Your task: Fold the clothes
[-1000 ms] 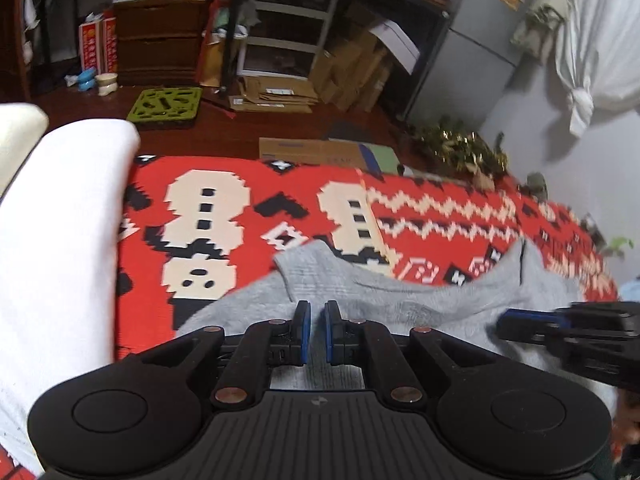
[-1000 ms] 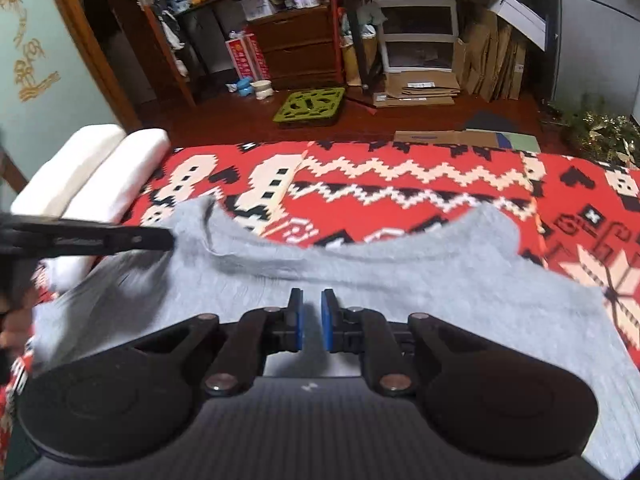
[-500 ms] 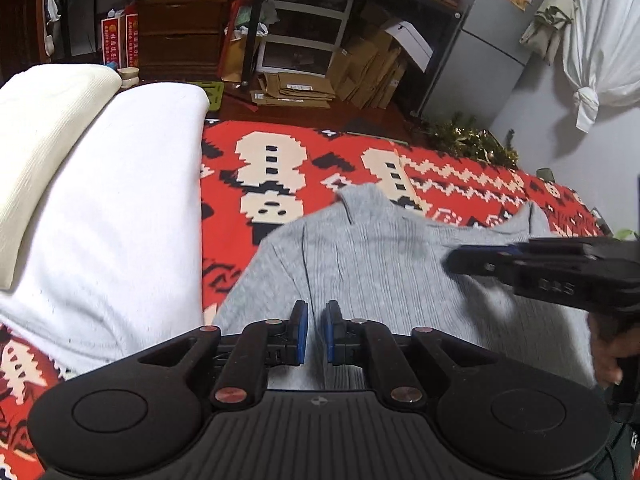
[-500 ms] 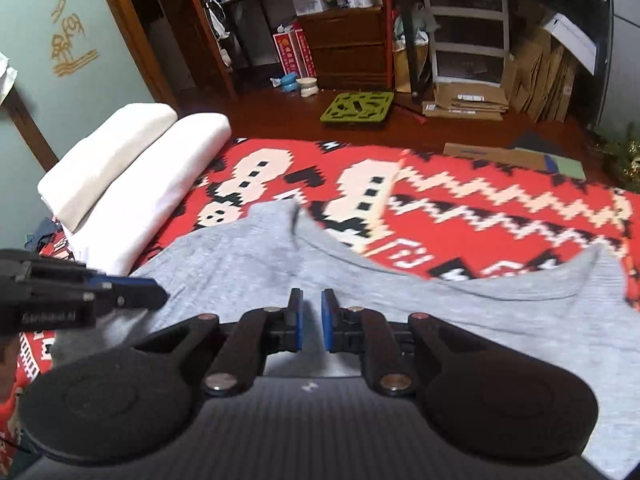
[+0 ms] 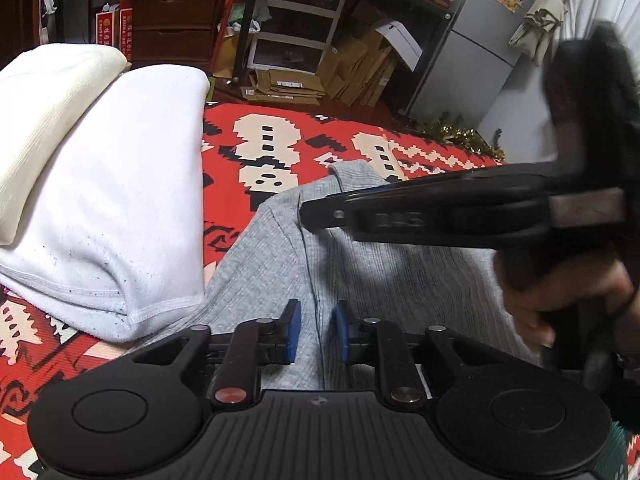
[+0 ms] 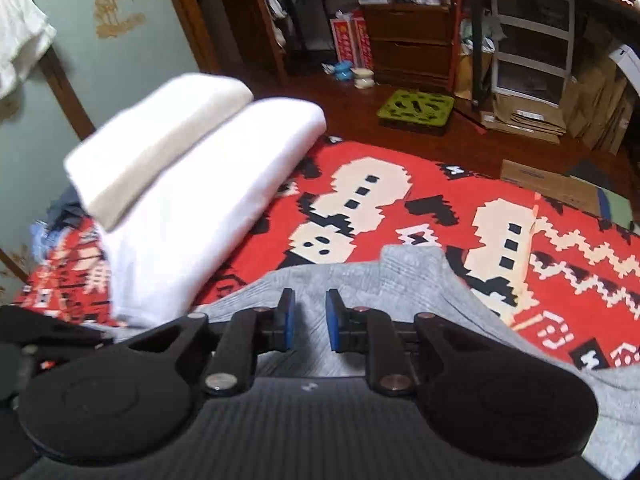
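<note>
right tongs [image 5: 320,214]: blurred | grey garment [image 5: 380,272]: perhaps partly hidden

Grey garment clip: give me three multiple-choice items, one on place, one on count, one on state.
1. Where does the grey garment lie?
A. on the red patterned blanket
B. on the wooden floor
C. inside a drawer

2. How many folded white items are stacked beside it?
A. one
B. two
C. four

3. How do the left tongs stand?
A. shut on the garment
B. open over the garment
C. holding a box

Key: 1 A, red pattern shows all round it; 2 B, cream bundle rests atop white bundle; 3 B, a gap shows between the blue pads.
</note>
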Available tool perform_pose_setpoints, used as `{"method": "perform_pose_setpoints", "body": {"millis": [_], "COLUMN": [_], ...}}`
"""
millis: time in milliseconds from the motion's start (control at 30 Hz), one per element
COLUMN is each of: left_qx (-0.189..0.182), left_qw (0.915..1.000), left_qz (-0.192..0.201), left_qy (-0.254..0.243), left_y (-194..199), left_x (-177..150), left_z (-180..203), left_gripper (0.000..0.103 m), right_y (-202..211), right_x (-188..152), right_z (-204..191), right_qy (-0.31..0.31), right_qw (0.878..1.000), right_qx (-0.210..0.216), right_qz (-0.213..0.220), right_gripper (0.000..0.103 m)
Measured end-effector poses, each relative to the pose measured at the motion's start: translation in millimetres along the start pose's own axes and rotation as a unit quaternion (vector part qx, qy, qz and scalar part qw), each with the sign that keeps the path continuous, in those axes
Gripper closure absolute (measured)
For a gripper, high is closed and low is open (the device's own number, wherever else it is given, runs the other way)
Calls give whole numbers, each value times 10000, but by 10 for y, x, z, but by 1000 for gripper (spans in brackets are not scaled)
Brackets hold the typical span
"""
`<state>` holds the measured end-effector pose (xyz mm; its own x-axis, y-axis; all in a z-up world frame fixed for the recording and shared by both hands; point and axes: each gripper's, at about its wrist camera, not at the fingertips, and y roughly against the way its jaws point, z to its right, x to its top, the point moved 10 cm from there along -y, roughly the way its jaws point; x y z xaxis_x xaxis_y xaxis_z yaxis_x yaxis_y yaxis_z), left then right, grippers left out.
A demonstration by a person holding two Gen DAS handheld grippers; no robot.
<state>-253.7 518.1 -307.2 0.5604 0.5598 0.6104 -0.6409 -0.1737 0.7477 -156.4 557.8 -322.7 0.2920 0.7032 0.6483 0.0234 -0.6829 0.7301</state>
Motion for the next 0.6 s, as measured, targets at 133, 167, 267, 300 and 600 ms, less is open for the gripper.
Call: {"method": "perform_pose_setpoints", "body": {"millis": [133,167,267,300,600], "left_qx": [-65,-74,-119,-144,10], "left_qw": [9999,9999,9996,9994,9988], "left_qz": [57,87,221,265,173], "left_qy": [-74,-74,100,167,464], "left_y": [4,16,94,124,86], "left_x": [4,9,31,37,-23], "left_z": [13,11,-35,-49,-215], "left_gripper": [97,98,99,99,102], "right_y": [-43,-18,73,103,-109], "right_x": [14,23,72,102,49], "right_z": [-2,-3,-1,-12,5], "right_qy": [60,36,-81,-127,-255], "right_qw": [9998,9998,9995,9992,9994], "right_qx": [-196,-186,-139,-71,-36], "right_qz": [45,91,281,369,237], "right_gripper": [102,102,103,103,102]}}
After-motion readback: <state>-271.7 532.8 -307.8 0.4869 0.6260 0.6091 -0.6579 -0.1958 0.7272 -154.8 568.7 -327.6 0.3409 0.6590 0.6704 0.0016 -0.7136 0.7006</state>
